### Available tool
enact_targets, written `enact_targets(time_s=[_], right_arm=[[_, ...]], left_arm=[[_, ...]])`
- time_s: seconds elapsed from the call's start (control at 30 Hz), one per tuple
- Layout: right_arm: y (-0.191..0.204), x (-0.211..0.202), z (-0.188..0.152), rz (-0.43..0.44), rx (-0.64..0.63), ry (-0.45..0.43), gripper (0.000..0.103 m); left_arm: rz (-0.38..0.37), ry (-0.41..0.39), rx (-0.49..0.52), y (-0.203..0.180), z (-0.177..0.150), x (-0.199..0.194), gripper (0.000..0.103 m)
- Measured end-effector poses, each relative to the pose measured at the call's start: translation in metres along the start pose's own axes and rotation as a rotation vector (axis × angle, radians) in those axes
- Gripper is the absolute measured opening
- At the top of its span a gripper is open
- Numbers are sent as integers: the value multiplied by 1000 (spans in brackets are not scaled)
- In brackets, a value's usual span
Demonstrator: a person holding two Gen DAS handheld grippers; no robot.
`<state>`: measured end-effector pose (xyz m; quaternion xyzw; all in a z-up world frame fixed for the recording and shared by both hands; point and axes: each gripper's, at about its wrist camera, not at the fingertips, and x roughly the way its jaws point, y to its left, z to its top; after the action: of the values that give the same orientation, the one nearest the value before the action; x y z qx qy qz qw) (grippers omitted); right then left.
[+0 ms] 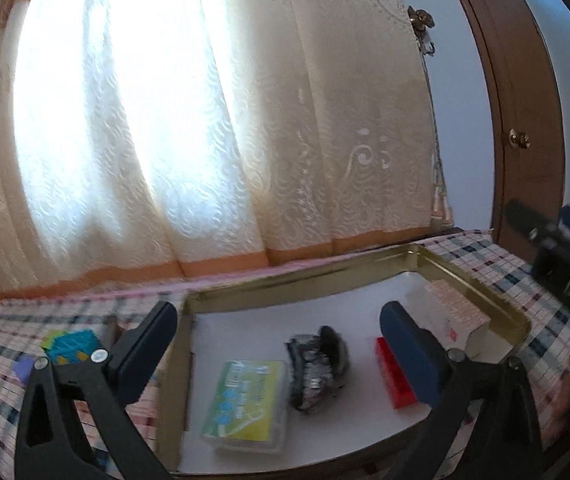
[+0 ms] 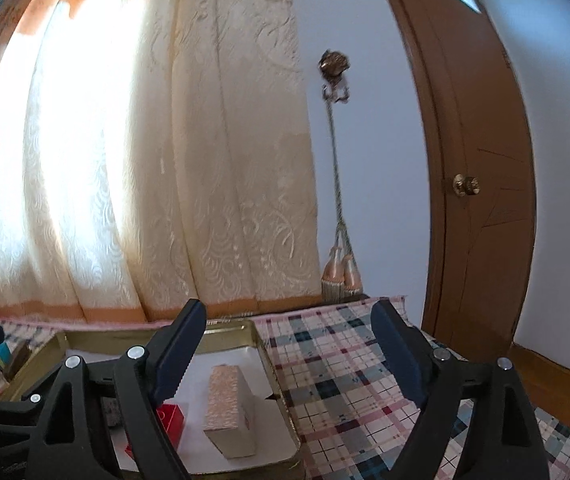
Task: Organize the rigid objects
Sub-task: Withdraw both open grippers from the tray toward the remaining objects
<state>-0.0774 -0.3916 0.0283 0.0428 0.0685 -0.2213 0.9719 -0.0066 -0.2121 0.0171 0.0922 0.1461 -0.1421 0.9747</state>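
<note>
Four small rigid items lie in the gold tin tray [image 1: 485,286]: a green card box [image 1: 245,404], a crumpled dark foil-like lump [image 1: 317,372], a red block [image 1: 395,376] and a pink patterned carton [image 1: 459,312], while a blue-green box [image 1: 71,346] sits outside on the plaid cloth [image 2: 345,380]. Both the left gripper [image 1: 281,344] and right gripper [image 2: 289,344] stand wide apart and hold nothing. The boxes look light and stiff, best pinched across their flat long sides; the lump probably dents.
</note>
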Motion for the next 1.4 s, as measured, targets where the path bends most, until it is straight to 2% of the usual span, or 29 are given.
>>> enact_targets(time_s=[0.1, 0.33, 0.57, 0.8, 1.07, 1.4], right_arm=[[-5, -7, 1, -18, 24, -32, 86], [-11, -14, 1, -67, 80, -37, 86], [7, -32, 0, -101, 31, -90, 86], [25, -45, -2, -95, -5, -102, 86], [36, -53, -5, -56, 30, -67, 86], [81, -60, -12, 8, -6, -25, 86]], left_arm=[[20, -34, 18, 4, -3, -7, 103], [8, -32, -29, 19, -8, -15, 103], [-21, -11, -37, 26, -13, -20, 103], [-15, 29, -97, 52, -19, -19, 103], [19, 29, -85, 76, -27, -25, 103], [55, 40, -98, 111, -33, -27, 103]])
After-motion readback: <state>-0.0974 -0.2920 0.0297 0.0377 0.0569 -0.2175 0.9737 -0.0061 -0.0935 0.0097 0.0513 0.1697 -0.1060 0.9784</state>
